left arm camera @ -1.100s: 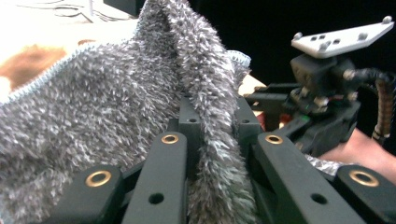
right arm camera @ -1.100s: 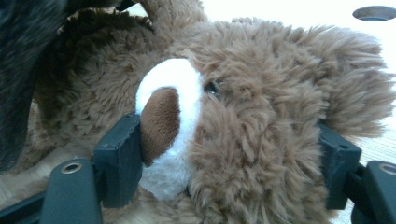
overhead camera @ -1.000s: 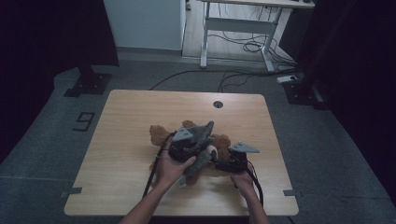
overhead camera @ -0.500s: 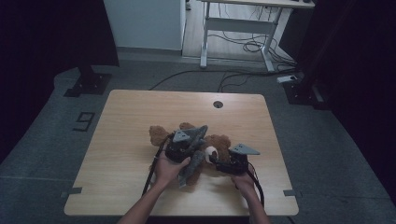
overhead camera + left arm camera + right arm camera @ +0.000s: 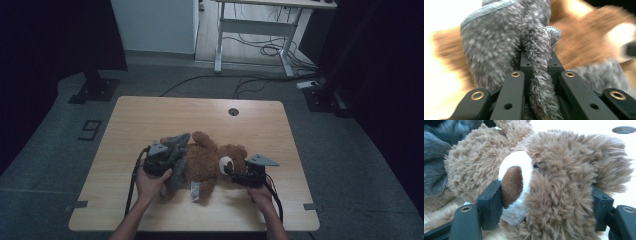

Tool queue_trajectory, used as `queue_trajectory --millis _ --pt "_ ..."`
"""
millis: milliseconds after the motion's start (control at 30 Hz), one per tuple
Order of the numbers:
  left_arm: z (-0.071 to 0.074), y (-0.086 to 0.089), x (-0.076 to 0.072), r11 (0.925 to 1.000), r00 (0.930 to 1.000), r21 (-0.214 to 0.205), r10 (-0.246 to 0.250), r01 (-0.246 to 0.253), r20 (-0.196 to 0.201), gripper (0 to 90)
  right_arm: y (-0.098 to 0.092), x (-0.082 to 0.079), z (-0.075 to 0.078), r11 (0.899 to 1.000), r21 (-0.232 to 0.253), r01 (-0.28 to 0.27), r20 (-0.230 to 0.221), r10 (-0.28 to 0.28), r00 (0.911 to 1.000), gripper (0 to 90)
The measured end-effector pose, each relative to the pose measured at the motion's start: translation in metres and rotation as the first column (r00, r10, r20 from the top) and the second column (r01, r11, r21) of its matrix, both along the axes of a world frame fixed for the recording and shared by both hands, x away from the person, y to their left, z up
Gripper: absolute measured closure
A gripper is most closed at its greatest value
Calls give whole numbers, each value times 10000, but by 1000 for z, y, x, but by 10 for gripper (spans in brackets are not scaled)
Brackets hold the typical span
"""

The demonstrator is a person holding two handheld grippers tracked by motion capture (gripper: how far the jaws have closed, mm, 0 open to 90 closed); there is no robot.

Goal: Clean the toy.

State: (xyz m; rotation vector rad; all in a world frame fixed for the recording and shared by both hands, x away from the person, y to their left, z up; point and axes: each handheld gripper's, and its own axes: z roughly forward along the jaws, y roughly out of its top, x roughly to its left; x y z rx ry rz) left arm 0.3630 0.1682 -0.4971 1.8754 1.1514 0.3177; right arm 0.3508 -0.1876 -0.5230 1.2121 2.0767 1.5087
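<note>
A brown teddy bear (image 5: 207,162) lies on the wooden table (image 5: 150,115), head toward the right. My left gripper (image 5: 172,150) is at the bear's left end, shut on a fold of grey fluffy cloth (image 5: 499,50) that drapes over the bear's lower body (image 5: 177,172). In the left gripper view the cloth is pinched between the two jaws (image 5: 539,65). My right gripper (image 5: 234,172) is shut on the bear's head (image 5: 554,175), one pad against the snout (image 5: 490,202) and the other behind the ear (image 5: 600,207).
A round cable hole (image 5: 233,111) sits near the table's far edge. A white tag (image 5: 195,191) sticks out of the bear toward the near edge. A metal desk frame (image 5: 250,30) and floor cables lie beyond the table.
My left hand has carried the grey cloth leftward and down, from over the bear's middle to its left end. The right gripper has stayed on the head.
</note>
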Motion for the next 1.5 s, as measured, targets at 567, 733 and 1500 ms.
queue_trajectory --millis 567,733,1500 --pt "37 1 -12 9950 9961 -910 -348 422 813 792 -2 -1 -1 9999 124 0 -19 0 10000 285" --pt "66 -54 -17 9803 9768 -867 -1648 1776 1367 791 -2 -1 -1 10000 94 -11 -8 11 10000 284" --pt "27 -72 4 9862 9847 -46 -1649 1654 563 792 0 -2 -2 10000 36 67 -12 -67 10000 283"
